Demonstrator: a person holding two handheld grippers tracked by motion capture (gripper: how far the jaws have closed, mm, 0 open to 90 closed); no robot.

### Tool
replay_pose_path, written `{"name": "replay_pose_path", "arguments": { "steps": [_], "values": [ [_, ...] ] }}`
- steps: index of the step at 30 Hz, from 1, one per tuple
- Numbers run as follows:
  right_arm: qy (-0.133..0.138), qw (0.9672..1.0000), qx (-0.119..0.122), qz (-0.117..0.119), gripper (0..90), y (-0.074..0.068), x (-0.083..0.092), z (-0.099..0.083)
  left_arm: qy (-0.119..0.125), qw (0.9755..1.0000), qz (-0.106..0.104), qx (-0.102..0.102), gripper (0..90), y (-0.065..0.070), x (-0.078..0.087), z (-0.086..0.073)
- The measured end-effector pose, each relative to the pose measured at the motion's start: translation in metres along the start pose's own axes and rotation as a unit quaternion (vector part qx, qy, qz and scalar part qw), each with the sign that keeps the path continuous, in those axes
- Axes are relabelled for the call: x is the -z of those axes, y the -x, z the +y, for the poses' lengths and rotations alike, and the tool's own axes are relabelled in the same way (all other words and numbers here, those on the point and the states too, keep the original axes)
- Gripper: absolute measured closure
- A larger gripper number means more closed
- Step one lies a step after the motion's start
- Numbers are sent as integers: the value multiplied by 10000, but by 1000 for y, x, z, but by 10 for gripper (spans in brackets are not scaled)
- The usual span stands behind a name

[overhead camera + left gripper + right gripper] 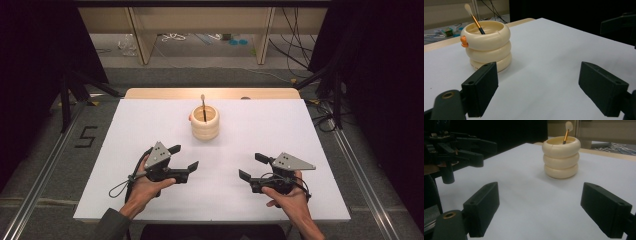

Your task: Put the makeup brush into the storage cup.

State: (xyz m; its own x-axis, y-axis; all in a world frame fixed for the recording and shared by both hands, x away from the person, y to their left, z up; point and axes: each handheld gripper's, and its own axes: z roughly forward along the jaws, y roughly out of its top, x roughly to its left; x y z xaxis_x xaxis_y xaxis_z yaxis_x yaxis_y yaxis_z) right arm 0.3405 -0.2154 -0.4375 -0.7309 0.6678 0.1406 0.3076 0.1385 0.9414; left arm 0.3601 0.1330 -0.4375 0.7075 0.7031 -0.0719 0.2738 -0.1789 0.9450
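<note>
A cream holder (205, 123) shaped like three stacked rings stands upright near the far middle of the white table (150, 125). A brush (203, 106) with a black and orange handle leans inside it, pale tip up. The holder (487, 45) has a small orange tab on its side in the left gripper view, and the holder (561, 157) sits ahead in the right gripper view. My left gripper (183, 157) rests open at the near left. Open too is my right gripper (253, 166) at the near right. Neither holds anything.
A strip of bare wood (210, 93) shows at the table's far edge. Black stands (67, 95) flank the table on both sides. Cables (295, 55) lie on the floor beyond. In the right gripper view the left gripper (461, 150) sits off to the left.
</note>
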Motion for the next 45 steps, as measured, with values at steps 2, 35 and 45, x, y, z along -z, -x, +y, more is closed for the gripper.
{"name": "replay_pose_path", "arguments": {
  "steps": [2,35,45],
  "values": [
    [-2,10000,-1,-6,162,0,0,0,-28,10000,-11,-4,157,2,0,-1],
    [-12,10000,48,22,163,-2,-1,0,-78,9997,42,208,158,3,14,-10],
    [-9,10000,32,11,163,-2,0,0,-92,9996,106,248,159,4,17,-12]
  ]
}}
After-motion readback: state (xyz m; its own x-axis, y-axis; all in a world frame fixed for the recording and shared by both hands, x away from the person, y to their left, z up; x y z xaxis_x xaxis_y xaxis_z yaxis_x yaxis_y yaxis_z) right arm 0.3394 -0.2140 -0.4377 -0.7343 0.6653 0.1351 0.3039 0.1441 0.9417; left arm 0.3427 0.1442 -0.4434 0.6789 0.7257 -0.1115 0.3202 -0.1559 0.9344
